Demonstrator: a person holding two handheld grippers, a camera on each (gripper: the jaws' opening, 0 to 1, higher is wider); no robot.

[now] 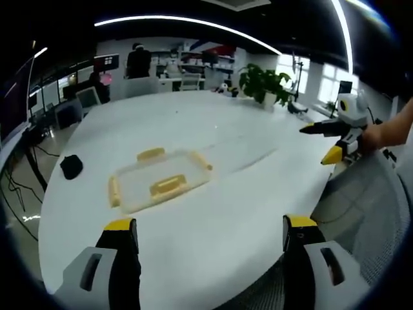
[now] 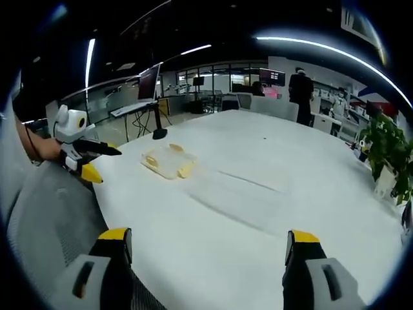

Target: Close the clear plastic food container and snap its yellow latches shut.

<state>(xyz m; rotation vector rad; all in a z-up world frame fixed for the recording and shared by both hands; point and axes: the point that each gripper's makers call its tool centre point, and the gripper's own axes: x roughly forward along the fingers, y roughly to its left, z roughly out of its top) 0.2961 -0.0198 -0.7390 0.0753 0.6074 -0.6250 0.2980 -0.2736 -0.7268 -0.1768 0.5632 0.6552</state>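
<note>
One container: a clear plastic food container point(image 1: 158, 181) is seen lying flat on the white table point(image 1: 226, 213), ahead of the left gripper point(image 1: 210, 236) and a bit toward its left jaw, well apart from both jaws.
Latches: yellow latches point(image 1: 166, 186) are seen on all four edges; whether they're snapped can't really be told, kinda blurry.
Left gripper: jaws are spread wide, nothing held between them, hovering over the near table edge.
Right gripper: jaws on the right gripper point(image 2: 208, 248) are also spread wide with nothing pinched; the container point(image 2: 168, 161) is seen far ahead, toward its left jaw.
Cross views: each gripper is caught in the other's view, held in a hand point(image 1: 381, 134) off the table edge.
Extras: a black object point(image 1: 71, 166) sits left of the container, and a potted plant point(image 1: 264, 84) is parked at the far side.
</note>
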